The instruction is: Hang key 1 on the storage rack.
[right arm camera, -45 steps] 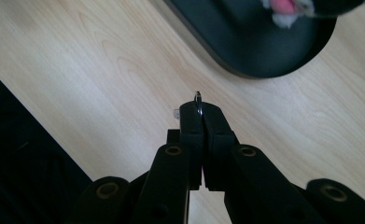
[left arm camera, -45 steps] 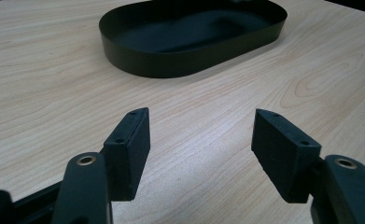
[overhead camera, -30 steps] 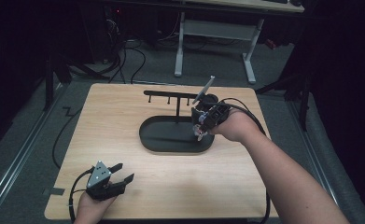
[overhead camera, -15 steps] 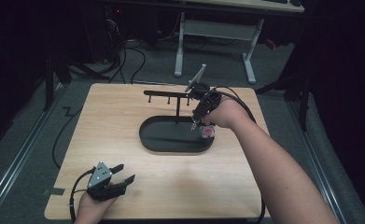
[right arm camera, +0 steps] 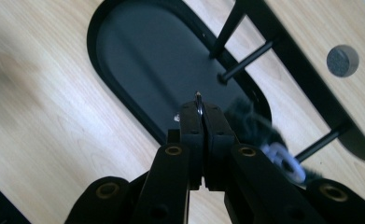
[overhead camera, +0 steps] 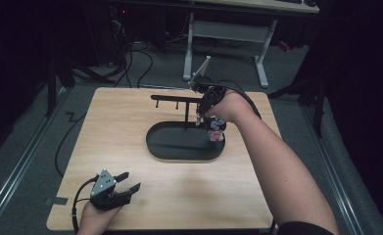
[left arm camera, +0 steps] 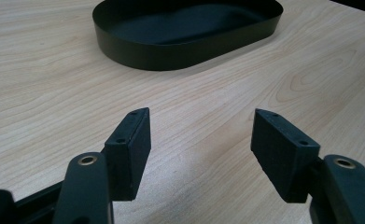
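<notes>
The charm (overhead camera: 216, 130) is judged light and soft in its fluffy part, with a thin, stiff metal ring (right arm camera: 199, 106) at its top; it is likely to swing freely when lifted. The ring is judged the best place to be held, since the fluff would slip and crush. A dark fuzzy body with pale pink and white parts is seen right of centre in the high view, hanging just over the right end of the tray (overhead camera: 155, 147). In the right gripper view it is blurred at the lower right, beside the jaws, and its exact shape cannot be told.

The right gripper (right arm camera: 201, 111) is seen with its jaws pressed together on the ring, a sliver of which shows at the tips. It is held above the tray, near the stand (overhead camera: 177, 99), a black bar on a post with 2 short pegs hanging from it.

The tray is a shallow black oval at the centre of the wooden table (overhead camera: 130, 196).

The left gripper (overhead camera: 125, 182) is rested at the lower left of the high view, well apart from the tray, with its jaws spread and nothing between them.
</notes>
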`<state>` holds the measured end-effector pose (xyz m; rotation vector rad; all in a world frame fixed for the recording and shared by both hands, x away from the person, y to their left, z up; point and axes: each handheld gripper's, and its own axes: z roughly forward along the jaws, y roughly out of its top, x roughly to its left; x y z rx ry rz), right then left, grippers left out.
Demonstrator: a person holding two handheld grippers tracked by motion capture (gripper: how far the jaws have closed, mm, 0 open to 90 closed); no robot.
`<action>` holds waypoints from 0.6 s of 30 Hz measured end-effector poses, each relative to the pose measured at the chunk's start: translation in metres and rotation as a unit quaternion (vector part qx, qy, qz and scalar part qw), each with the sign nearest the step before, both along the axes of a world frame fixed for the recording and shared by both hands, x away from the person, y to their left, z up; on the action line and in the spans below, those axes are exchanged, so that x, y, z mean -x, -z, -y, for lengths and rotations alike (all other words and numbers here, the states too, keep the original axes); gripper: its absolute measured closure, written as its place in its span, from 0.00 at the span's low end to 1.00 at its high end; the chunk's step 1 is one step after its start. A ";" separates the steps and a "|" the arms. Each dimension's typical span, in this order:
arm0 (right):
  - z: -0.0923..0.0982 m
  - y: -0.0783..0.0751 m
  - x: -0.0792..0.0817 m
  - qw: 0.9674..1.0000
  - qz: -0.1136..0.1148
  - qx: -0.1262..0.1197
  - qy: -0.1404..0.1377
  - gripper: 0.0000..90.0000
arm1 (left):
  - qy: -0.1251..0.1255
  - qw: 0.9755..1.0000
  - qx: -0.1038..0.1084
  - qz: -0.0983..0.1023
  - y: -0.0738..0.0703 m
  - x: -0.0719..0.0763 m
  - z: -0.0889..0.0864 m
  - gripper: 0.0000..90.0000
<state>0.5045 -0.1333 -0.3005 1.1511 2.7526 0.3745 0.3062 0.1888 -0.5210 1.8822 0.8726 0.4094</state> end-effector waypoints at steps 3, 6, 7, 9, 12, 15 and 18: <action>-0.003 0.002 -0.004 1.000 0.000 0.005 0.002 0.99 | 0.000 1.000 0.000 0.000 0.000 0.000 0.000 0.43; -0.005 0.002 -0.008 1.000 0.002 0.007 0.003 0.99 | 0.001 1.000 0.000 -0.001 0.000 0.000 0.000 0.43; -0.005 0.003 -0.010 1.000 0.001 0.005 0.002 0.99 | 0.001 1.000 0.000 -0.001 0.000 0.000 0.000 0.43; -0.005 0.002 -0.012 1.000 -0.001 0.004 0.008 0.99 | 0.002 1.000 0.001 -0.001 0.000 0.000 0.000 0.43; -0.005 0.004 -0.015 1.000 -0.002 0.004 0.008 0.99 | 0.001 1.000 0.001 -0.001 0.000 0.000 -0.001 0.43; -0.006 0.006 -0.017 1.000 -0.004 0.006 0.005 0.99 | 0.002 1.000 0.001 -0.002 0.000 0.000 -0.001 0.43; -0.006 0.007 -0.018 1.000 -0.003 0.005 0.010 0.99 | 0.003 1.000 0.000 -0.002 0.000 0.000 0.000 0.43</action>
